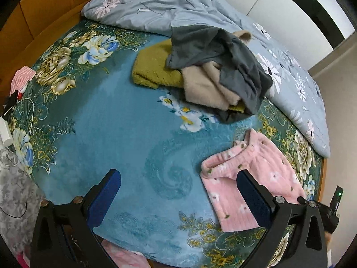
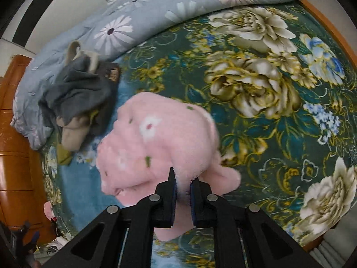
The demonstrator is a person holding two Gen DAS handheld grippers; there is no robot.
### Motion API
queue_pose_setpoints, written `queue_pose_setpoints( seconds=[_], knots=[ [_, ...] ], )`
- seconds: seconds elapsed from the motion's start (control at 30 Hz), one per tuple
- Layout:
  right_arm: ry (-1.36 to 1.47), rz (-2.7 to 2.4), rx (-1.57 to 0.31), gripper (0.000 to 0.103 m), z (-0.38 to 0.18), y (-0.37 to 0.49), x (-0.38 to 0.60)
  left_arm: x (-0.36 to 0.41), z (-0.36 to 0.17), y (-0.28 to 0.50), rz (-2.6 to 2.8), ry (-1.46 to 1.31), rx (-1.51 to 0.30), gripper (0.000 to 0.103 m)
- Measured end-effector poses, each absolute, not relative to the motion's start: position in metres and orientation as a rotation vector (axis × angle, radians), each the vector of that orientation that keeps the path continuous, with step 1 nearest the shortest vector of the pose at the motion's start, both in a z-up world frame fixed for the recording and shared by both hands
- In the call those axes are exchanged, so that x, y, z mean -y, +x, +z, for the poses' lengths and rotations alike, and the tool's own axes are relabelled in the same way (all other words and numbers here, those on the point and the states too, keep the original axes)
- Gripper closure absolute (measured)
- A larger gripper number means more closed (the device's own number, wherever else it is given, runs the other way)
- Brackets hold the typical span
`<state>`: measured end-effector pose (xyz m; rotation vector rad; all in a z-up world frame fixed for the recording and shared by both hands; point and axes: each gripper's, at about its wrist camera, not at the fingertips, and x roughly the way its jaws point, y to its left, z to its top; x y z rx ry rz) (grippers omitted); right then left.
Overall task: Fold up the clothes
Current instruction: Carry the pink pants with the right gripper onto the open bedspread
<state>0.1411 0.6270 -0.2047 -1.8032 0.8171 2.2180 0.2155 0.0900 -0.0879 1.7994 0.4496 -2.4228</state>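
Pink fleece garment (image 2: 160,147) was clamped by right gripper (image 2: 183,184); left gripper (image 1: 178,189) gaped, empty. Unfolded clothes pile (image 1: 212,73) remained; task barely begun.

Black tool (image 1: 178,176) arms, blue pads (image 1: 104,198) (apparently textured), silver rivets (image 2: 155,198).

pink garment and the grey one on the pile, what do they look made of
Pink garment: looks like plush fleece, matte, with a fuzzy ribbed nap and printed flowers. Grey garment: probably a thin, smooth knit such as cotton jersey, since it drapes in soft, limp folds without fuzz.
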Motion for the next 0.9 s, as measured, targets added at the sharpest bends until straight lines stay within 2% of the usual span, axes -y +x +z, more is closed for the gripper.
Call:
queue_pose_setpoints(
  seconds=[0.1, 0.23, 0.27, 0.47, 0.77, 0.9],
  knots=[
    [-1.802, 2.246, -0.800, 0.081, -0.201, 0.142, -0.635, -0.096, -0.084, 0.217, -2.444, 1.792, -0.429, 0.000],
    [-1.715, 2.241, -0.752, 0.065, -0.192, 0.149, -0.641, -0.106, -0.087, 0.215, -2.481, 1.809, -0.376, 0.000],
    [-1.685, 2.229, -0.756, 0.064, -0.190, 0.152, -0.645, -0.110, -0.090, 0.213, -2.494, 1.822, -0.344, 0.000],
    [-1.666, 2.201, -0.822, 0.061, -0.180, 0.173, -0.629, -0.144, -0.132, 0.200, -2.523, 2.013, -0.201, 0.000],
    [-1.688, 2.134, -0.788, 0.061, -0.161, 0.209, -0.574, -0.169, -0.240, 0.176, -2.399, 2.384, -0.065, 0.000],
    [-1.690, 2.070, -0.726, 0.061, -0.154, 0.224, -0.561, -0.171, -0.266, 0.170, -2.457, 2.442, -0.024, 0.001]
  ],
)
